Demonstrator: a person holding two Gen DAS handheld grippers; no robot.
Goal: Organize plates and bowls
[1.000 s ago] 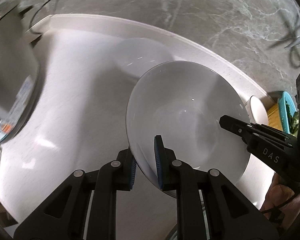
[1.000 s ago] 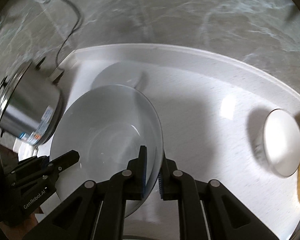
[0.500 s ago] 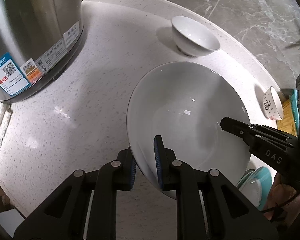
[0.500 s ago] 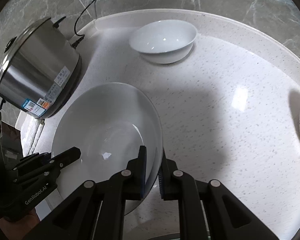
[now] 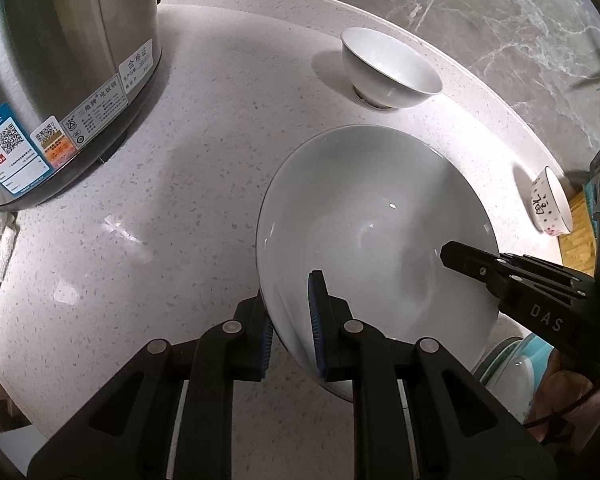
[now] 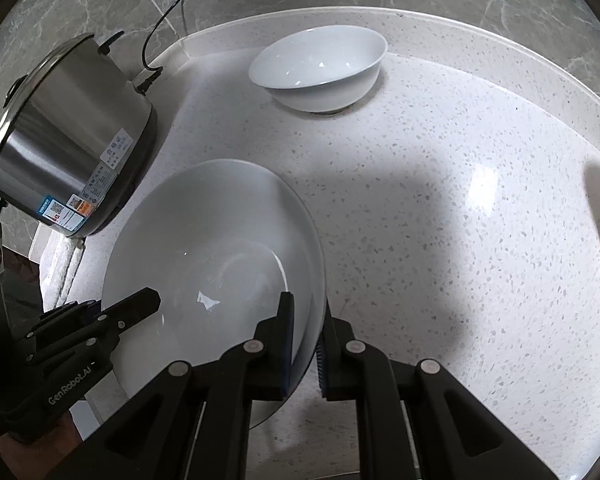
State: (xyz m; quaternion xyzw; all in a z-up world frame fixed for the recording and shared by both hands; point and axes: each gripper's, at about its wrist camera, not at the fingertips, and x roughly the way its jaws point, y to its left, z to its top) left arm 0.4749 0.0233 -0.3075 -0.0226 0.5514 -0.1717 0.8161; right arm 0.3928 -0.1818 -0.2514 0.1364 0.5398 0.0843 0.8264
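Note:
A large white deep plate (image 5: 372, 216) is held above the counter by both grippers. My left gripper (image 5: 290, 320) is shut on its near-left rim. My right gripper (image 6: 304, 328) is shut on the opposite rim and shows in the left wrist view (image 5: 500, 272). The plate also shows in the right wrist view (image 6: 204, 248). A white bowl (image 5: 388, 70) stands upright on the counter beyond the plate, also in the right wrist view (image 6: 320, 68). A small patterned bowl (image 5: 550, 206) sits at the right, near the wall.
A steel rice cooker (image 5: 56, 80) stands at the left with its cord to the wall (image 6: 168, 20). A teal and white dish stack (image 5: 516, 368) lies below the plate at the right. A wooden board (image 5: 576, 232) lies at the right edge. The speckled counter (image 6: 460, 240) meets a marble wall.
Both grippers carried the plate down and tilted toward the counter. The rice cooker, white bowl and patterned bowl came into sharp view. The grip on the plate is unchanged.

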